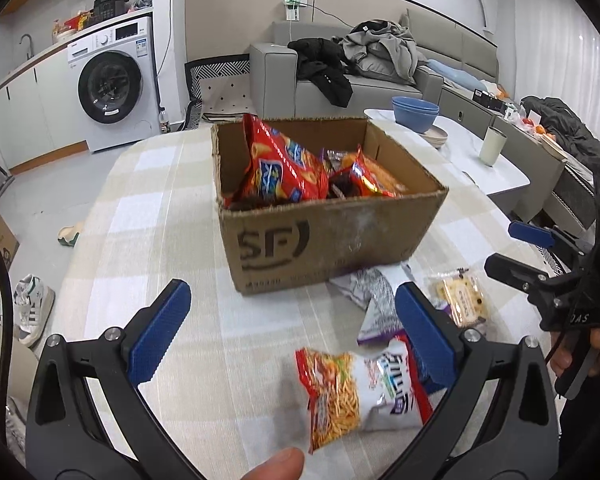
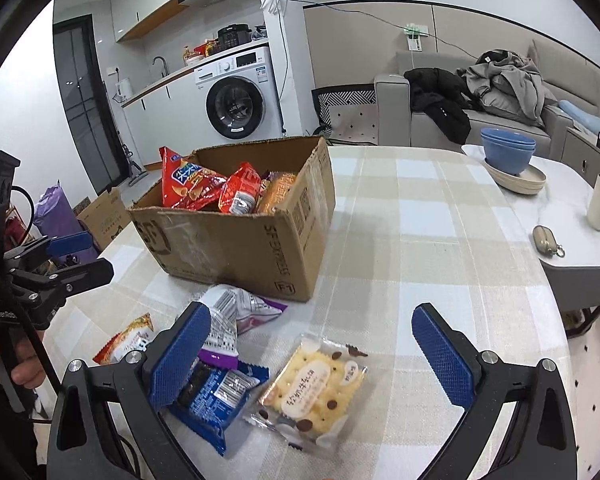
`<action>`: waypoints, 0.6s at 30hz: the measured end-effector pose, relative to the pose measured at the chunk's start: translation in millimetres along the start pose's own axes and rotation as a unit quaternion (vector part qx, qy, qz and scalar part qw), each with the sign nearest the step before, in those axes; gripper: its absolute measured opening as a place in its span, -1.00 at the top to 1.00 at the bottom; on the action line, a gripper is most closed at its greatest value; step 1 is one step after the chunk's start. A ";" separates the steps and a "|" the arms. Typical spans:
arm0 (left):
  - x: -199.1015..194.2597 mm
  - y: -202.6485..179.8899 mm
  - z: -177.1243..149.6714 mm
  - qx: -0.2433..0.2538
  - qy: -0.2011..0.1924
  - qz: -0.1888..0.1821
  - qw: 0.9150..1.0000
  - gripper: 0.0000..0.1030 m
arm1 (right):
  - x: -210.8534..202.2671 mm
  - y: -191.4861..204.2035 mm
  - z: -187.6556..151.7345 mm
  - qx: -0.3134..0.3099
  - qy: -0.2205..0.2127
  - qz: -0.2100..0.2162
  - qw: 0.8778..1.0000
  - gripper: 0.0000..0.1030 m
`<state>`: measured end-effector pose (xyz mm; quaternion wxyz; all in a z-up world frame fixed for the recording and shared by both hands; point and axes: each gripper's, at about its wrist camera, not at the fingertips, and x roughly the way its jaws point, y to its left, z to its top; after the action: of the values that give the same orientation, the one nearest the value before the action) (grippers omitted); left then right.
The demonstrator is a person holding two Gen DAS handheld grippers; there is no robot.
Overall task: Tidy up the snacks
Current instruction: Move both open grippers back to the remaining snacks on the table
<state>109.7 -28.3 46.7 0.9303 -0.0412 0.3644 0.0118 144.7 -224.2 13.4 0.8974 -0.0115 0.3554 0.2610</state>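
Here I am holding both grippers wide open over the checked tablecloth (image 2: 420,220), gripping nothing. The left gripper (image 1: 296,336) is hovering above a noodle snack packet (image 1: 356,392), which the right view is showing only as a corner. The right gripper (image 2: 312,356) is framing a cracker packet (image 2: 316,388) and a blue packet (image 2: 216,396), the latter hidden from the left camera. The cardboard box (image 1: 324,236) is sitting just behind, holding red snack bags (image 1: 280,164).
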 end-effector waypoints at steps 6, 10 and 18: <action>-1.1 -5.5 -19.3 0.014 0.012 0.003 1.000 -0.97 | -1.1 4.7 -5.7 -0.013 0.006 -0.005 1.000 -0.99; 0.3 -9.8 -30.5 0.019 0.026 -0.007 0.999 -0.97 | -3.3 9.8 -5.3 -0.022 0.007 -0.009 1.000 -0.99; 1.6 -23.0 -36.2 0.038 0.047 -0.021 0.998 -0.97 | 2.1 13.1 -9.0 -0.032 0.025 -0.023 0.999 -0.99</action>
<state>87.6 -54.3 20.7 0.9130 -0.0144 0.4070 -0.0235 134.1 -213.8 7.6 0.8931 -0.0546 0.3693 0.2510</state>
